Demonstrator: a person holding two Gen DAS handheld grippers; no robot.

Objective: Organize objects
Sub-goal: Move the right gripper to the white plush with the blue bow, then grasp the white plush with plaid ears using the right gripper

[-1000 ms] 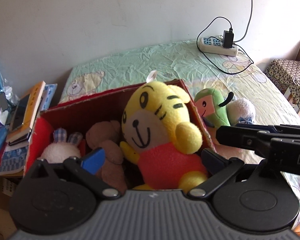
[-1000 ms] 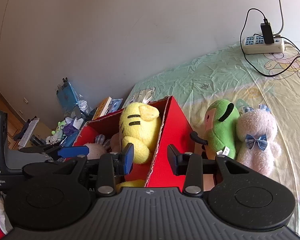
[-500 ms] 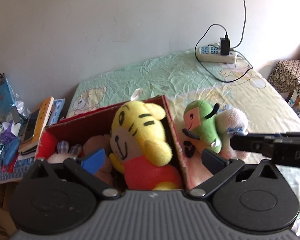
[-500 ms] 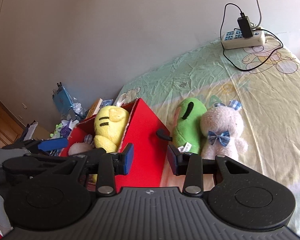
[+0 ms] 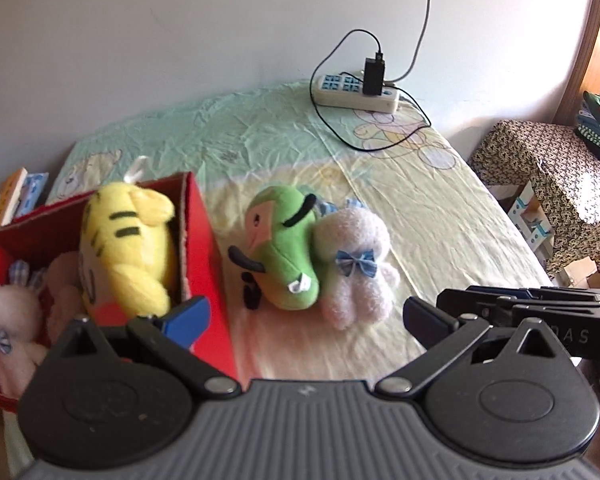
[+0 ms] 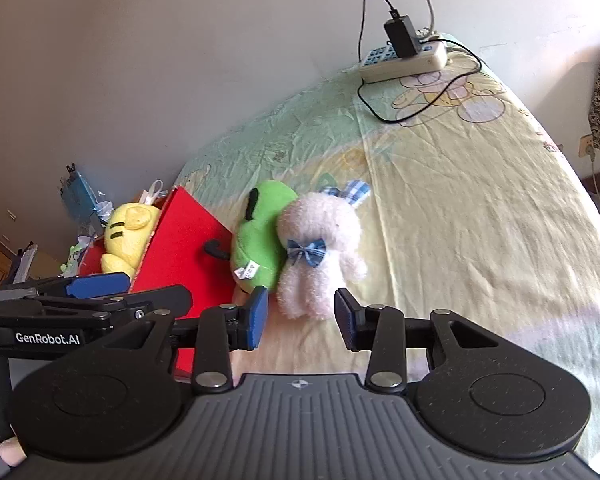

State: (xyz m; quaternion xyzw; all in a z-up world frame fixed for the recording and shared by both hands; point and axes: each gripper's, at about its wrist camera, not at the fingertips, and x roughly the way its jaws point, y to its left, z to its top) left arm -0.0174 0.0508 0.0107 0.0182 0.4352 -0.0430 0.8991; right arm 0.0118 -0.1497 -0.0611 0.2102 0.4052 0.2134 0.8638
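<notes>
Plush toys, left wrist view: green plush (image 5: 288, 256) and pink bunny (image 5: 356, 268) are lying touching on the bed (image 5: 440, 216), just beside the red box (image 5: 204, 248); left gripper (image 5: 306, 316) is hanging with jaws wide open, holding nothing.

Right wrist view: right gripper (image 6: 302, 318) is hovering near the bunny (image 6: 320, 248), jaws open and empty.

Risk: jaws closing may be pinching both toys at once, or only loose fur, letting the bunny slip free.

The box (image 5: 204, 240) is red, and the tiger plush (image 5: 128, 240) inside it is yellow with black stripes. Just right of the box lies a green plush (image 5: 284, 256) with black trim, and beside it a pale pink bunny (image 6: 320, 248) wearing a blue checked bow. The bedsheet (image 6: 460, 200) is pastel green and yellow with cartoon bear prints. At the far end sits a cream power strip (image 5: 358, 92) holding a black charger (image 5: 374, 76). Both grippers carry blue pads (image 6: 258, 320).
</notes>
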